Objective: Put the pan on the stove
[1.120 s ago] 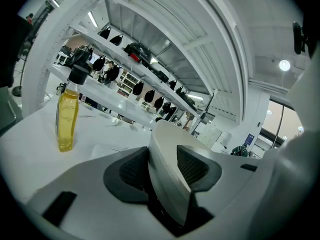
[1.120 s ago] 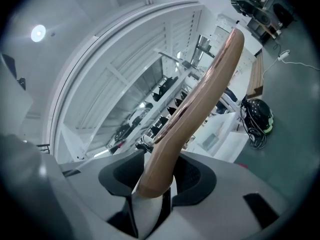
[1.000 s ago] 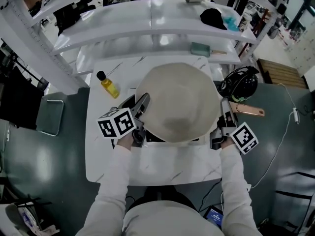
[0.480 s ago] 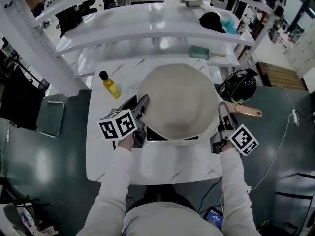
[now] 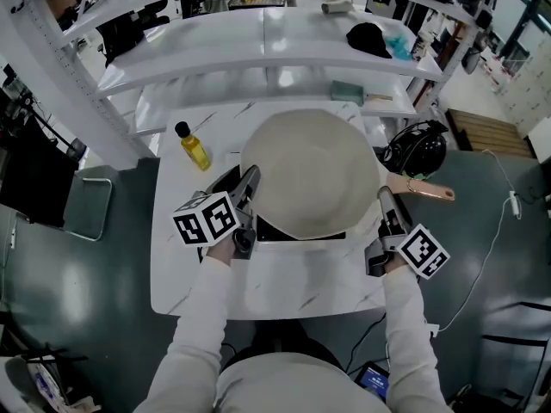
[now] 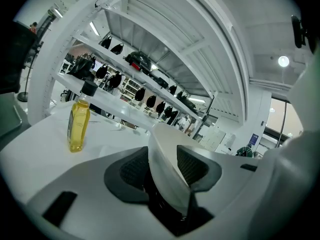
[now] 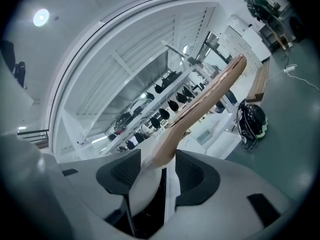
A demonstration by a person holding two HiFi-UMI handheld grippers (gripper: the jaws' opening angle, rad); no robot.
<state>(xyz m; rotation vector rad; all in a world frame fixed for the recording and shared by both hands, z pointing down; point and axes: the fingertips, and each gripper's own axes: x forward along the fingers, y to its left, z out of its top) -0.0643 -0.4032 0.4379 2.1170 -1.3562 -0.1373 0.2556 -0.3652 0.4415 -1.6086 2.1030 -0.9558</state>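
A large cream pan point(image 5: 310, 175) fills the middle of the head view, over a black stove point(image 5: 297, 231) whose front edge peeks out beneath it. Its copper-coloured handle point(image 5: 426, 192) points right. My left gripper point(image 5: 250, 183) is shut on the pan's left rim; in the left gripper view the rim point(image 6: 167, 169) runs between the pads of this gripper point(image 6: 165, 160). My right gripper point(image 5: 385, 201) sits at the pan's right side. In the right gripper view the handle point(image 7: 200, 106) passes between the jaws of that gripper point(image 7: 160, 166), with a gap at the right pad.
A yellow oil bottle point(image 5: 193, 147) stands on the white marble table point(image 5: 284, 286) left of the pan, also seen as the bottle point(image 6: 78, 124). A black helmet point(image 5: 419, 147) lies off the table's right edge. White shelves point(image 5: 258, 41) rise behind, with a green sponge point(image 5: 350, 91).
My right gripper has drawn back toward the table's front edge, along the pan's right side. The pan has shifted slightly away. The left gripper holds its place.
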